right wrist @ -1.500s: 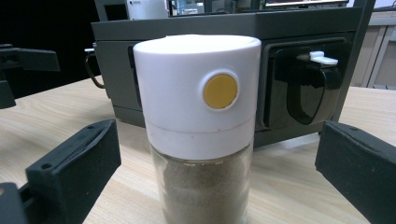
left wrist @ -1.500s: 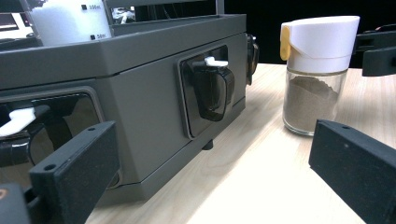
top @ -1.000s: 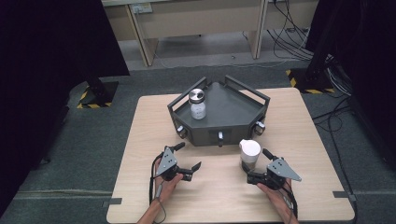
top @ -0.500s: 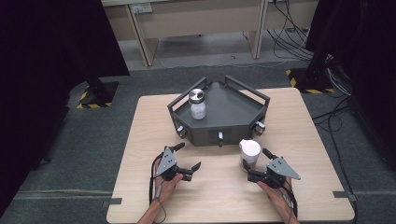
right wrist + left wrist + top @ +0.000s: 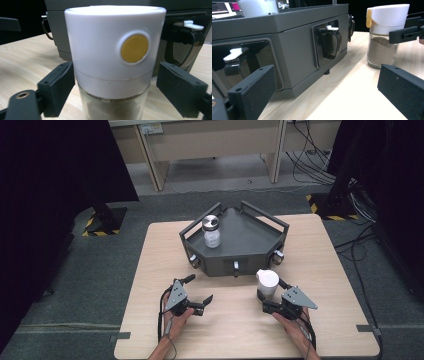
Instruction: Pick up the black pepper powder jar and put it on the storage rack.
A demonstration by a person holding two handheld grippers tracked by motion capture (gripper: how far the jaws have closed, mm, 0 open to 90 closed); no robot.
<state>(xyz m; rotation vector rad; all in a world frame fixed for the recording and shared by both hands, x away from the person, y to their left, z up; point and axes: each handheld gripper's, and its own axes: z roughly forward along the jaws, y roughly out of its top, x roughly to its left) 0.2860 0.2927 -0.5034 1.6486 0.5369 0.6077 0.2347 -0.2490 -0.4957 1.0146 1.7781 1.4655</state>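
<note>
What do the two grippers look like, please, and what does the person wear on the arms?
Both the left gripper and the right gripper are black, with blocky rectangular jaws and a grey three-cornered plate on top. A black cable trails from each along the forearm. The forearms are bare; no sleeves show.

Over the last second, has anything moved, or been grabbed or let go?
Nothing visibly changed. The right gripper is still open around the white-capped jar on the table, jaws not closed on it. The left gripper stays open and empty; the other jar remains in the grey tray.
</note>
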